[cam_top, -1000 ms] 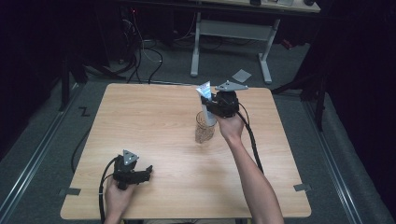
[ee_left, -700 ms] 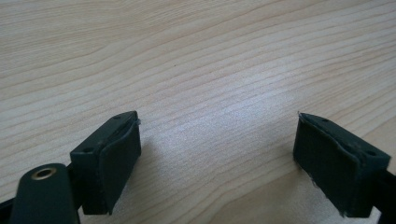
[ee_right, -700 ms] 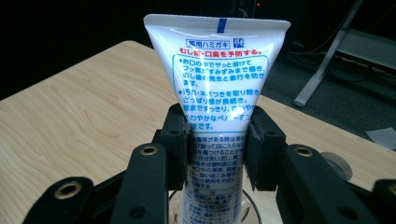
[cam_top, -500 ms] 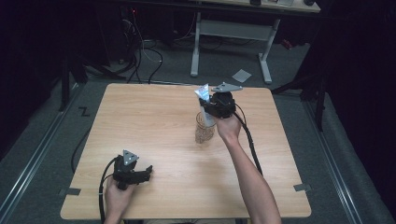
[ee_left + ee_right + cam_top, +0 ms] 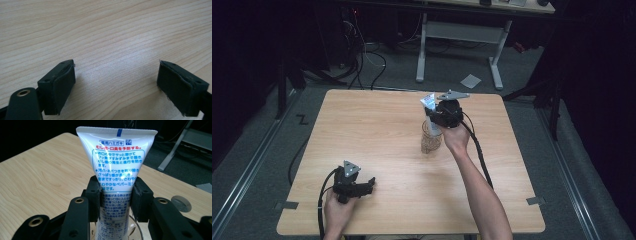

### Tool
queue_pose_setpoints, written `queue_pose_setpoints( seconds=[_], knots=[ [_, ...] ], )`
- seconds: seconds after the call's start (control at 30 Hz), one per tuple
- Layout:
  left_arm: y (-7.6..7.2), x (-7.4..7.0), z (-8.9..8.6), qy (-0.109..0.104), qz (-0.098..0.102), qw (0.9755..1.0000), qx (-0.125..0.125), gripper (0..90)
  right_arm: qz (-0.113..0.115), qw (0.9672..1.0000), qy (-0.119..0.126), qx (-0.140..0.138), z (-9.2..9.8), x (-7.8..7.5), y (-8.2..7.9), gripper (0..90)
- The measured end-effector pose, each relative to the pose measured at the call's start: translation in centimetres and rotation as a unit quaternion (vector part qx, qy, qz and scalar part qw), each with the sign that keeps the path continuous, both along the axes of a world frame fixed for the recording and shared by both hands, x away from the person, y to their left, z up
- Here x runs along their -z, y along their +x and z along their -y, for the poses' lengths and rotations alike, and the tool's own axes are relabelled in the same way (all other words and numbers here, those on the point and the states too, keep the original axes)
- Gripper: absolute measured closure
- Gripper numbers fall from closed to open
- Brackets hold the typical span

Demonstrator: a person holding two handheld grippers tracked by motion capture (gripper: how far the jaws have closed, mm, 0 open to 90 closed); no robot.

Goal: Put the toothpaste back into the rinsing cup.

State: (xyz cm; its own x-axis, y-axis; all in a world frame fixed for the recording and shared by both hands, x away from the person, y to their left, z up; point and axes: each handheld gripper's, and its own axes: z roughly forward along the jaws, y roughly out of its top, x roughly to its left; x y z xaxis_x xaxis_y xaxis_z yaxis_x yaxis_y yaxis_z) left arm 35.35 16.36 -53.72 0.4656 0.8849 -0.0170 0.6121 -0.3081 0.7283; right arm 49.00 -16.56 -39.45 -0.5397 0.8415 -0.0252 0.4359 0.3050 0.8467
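Observation:
A white tube (image 5: pixel 117 167) with blue and red Japanese print stands upright, crimped end up, in my right gripper (image 5: pixel 115 195), whose jaws are shut on its middle. The tube's lower end reaches into a clear glass (image 5: pixel 430 139) standing near the middle of the table; the glass rim (image 5: pixel 137 230) curves below the jaws. In the high view the tube (image 5: pixel 428 101) pokes up beside the right gripper (image 5: pixel 445 114). My left gripper (image 5: pixel 362 188) rests low at the front left of the table, open, with bare wood between its pads (image 5: pixel 61 85).
The light wooden table (image 5: pixel 377 125) has free room around the glass. A round cable hole (image 5: pixel 181 203) sits near its far edge. Beyond the table stand a white desk frame (image 5: pixel 459 35), cables and dark floor.
The right gripper has lowered slightly with the tube, bringing its lower end down into the glass. The left gripper has stayed still.

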Motion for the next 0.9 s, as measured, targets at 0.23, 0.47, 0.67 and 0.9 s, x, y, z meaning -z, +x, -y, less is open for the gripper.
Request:
queue_pose_setpoints(
  seconds=[0.23,0.47,0.67,0.9],
  knots=[
    [0.0,0.0,0.0,-0.001,0.0,1.0,-0.001,15.4,-0.009,0.9998,-0.016,-0.002,0.1,0.6,0.0,63.9],
    [0.0,0.0,0.0,-0.001,0.0,1.0,0.0,15.4,-0.019,0.9997,-0.013,-0.001,0.3,0.9,0.0,63.5],
    [0.0,0.0,0.0,-0.001,0.0,1.0,0.0,15.4,-0.029,0.9995,-0.015,-0.003,0.6,1.1,0.0,63.3],
    [0.0,0.0,0.0,-0.001,0.0,1.0,0.0,15.4,-0.037,0.9991,-0.019,-0.005,0.7,1.5,0.0,63.2]
  ],
)
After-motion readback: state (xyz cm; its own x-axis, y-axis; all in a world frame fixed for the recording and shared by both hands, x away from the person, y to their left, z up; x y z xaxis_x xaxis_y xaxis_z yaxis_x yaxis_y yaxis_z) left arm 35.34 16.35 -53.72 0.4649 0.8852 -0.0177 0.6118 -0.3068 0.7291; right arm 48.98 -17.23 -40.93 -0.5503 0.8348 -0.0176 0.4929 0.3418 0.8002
